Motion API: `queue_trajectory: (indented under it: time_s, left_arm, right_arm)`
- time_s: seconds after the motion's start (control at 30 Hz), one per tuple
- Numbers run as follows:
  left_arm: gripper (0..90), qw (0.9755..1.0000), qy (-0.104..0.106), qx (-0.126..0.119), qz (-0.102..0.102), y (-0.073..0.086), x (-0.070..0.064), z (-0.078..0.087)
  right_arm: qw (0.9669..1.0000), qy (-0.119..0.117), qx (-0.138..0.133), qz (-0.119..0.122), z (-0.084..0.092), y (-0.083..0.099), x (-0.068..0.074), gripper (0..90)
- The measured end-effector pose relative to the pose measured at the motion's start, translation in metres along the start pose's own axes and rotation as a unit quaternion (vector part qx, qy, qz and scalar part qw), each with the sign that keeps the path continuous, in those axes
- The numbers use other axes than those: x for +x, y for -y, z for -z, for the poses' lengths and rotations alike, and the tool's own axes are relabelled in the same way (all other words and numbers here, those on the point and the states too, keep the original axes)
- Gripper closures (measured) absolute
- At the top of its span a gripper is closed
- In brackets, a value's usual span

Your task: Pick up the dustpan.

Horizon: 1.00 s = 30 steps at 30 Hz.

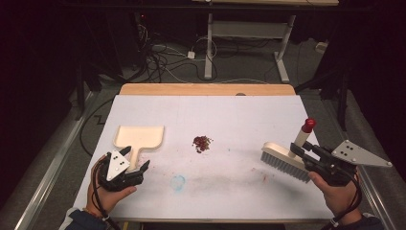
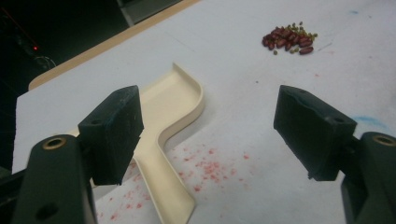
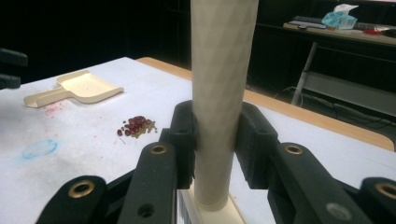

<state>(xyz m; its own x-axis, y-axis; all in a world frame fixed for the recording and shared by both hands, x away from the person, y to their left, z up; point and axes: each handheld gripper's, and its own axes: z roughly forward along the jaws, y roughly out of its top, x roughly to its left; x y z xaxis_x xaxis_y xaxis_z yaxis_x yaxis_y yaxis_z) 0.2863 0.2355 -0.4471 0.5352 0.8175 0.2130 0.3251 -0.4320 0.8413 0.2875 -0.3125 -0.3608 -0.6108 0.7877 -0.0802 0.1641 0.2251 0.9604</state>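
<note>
A cream dustpan lies flat at the table's left, its handle pointing toward the person. My left gripper hovers open at the handle's end; in the left gripper view the handle runs beside the left pad and nothing is gripped. My right gripper is shut on the cream handle of a brush with grey bristles and a red cap, standing on the table's right. A small pile of red and green beans lies at the table's middle.
The white table top has a wooden far edge. A blue smear and red stains mark the surface near the front. Beyond the table are cables and a desk frame on the dark floor.
</note>
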Motion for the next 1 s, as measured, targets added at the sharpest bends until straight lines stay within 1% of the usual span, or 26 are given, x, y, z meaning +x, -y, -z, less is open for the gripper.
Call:
queue_trajectory:
  time_s: [0.13, 0.17, 0.23, 0.3, 0.33, 0.37, 0.4, 0.47, 0.53, 0.57, 0.63, 0.7, 0.73, 0.77, 0.8, 0.83, 0.9, 0.93, 0.97, 1.0]
  left_arm:
    - [23.0, 1.0, 0.004, 0.007, 0.001, 0.0, -0.002, -0.001]
    - [23.1, 0.9998, 0.006, 0.019, 0.0, 0.003, -0.002, -0.001]
    - [23.0, 0.9995, 0.009, 0.029, 0.004, 0.005, -0.002, 0.0]
    - [22.4, 0.9992, 0.01, 0.035, 0.016, 0.007, -0.001, 0.003]
    - [21.8, 0.9987, 0.005, 0.042, 0.028, 0.007, 0.0, 0.004]
    - [21.8, 0.9978, 0.001, 0.05, 0.045, 0.008, 0.0, 0.006]
    - [21.8, 0.9967, 0.004, 0.056, 0.059, 0.009, 0.0, 0.008]
    - [22.0, 0.9929, -0.012, 0.081, 0.086, 0.011, 0.0, 0.01]
    - [22.3, 0.9889, -0.009, 0.098, 0.111, 0.016, 0.003, 0.01]
    - [22.3, 0.9876, -0.01, 0.104, 0.116, 0.018, 0.004, 0.009]
    - [22.3, 0.9855, -0.005, 0.113, 0.126, 0.02, 0.009, 0.004]
    - [22.3, 0.9818, -0.013, 0.135, 0.133, 0.022, 0.015, -0.007]
    - [22.4, 0.9807, -0.015, 0.143, 0.133, 0.023, 0.018, -0.012]
    - [22.5, 0.9785, -0.017, 0.152, 0.138, 0.024, 0.023, -0.018]
    - [22.7, 0.9765, -0.016, 0.158, 0.145, 0.025, 0.027, -0.023]
    - [23.2, 0.975, -0.015, 0.163, 0.15, 0.025, 0.03, -0.028]
    - [26.3, 0.9721, -0.011, 0.176, 0.155, 0.025, 0.035, -0.037]
    - [28.4, 0.9715, -0.006, 0.178, 0.156, 0.024, 0.036, -0.041]
    - [32.4, 0.9715, -0.003, 0.183, 0.15, 0.022, 0.037, -0.045]
    - [35.5, 0.9713, -0.008, 0.189, 0.145, 0.02, 0.038, -0.049]
  right_arm:
    - [1.0, -0.003, 0.002, 0.001, -0.002, 0.001, 0.0, 70.8]
    - [1.0, -0.003, 0.002, 0.002, -0.003, 0.0, 0.0, 70.8]
    - [1.0, -0.003, 0.003, 0.007, -0.004, 0.0, -0.001, 70.8]
    - [1.0, -0.003, 0.004, 0.004, -0.006, 0.0, -0.002, 70.8]
    - [1.0, -0.002, 0.004, 0.004, -0.008, -0.001, -0.003, 70.8]
    - [1.0, -0.001, 0.005, 0.004, -0.009, -0.001, -0.004, 70.8]
    - [1.0, -0.002, 0.006, 0.005, -0.01, -0.001, -0.004, 70.8]
    - [0.9999, -0.004, 0.008, 0.007, -0.012, -0.001, -0.003, 70.8]
    - [0.9999, -0.004, 0.011, 0.006, -0.014, -0.001, -0.003, 70.8]
    - [0.9999, -0.005, 0.012, 0.005, -0.014, -0.001, -0.003, 70.8]
    - [0.9999, -0.006, 0.01, 0.006, -0.015, -0.002, -0.002, 70.8]
    - [0.9999, -0.009, 0.01, 0.006, -0.016, -0.002, -0.002, 70.8]
    - [0.9999, -0.009, 0.01, 0.007, -0.017, -0.002, -0.001, 70.7]
    - [0.9999, -0.01, 0.011, 0.007, -0.018, -0.003, -0.001, 70.8]
    - [0.9999, -0.009, 0.012, 0.008, -0.018, -0.003, -0.001, 70.8]
    - [0.9998, -0.009, 0.013, 0.01, -0.019, -0.003, 0.0, 70.8]
    - [0.9998, -0.01, 0.014, 0.012, -0.019, -0.002, 0.0, 70.8]
    - [0.9998, -0.012, 0.014, 0.012, -0.02, -0.002, 0.0, 70.7]
    - [0.9998, -0.012, 0.015, 0.01, -0.02, -0.001, 0.0, 70.8]
    - [0.9998, -0.011, 0.016, 0.01, -0.02, -0.001, -0.001, 70.7]
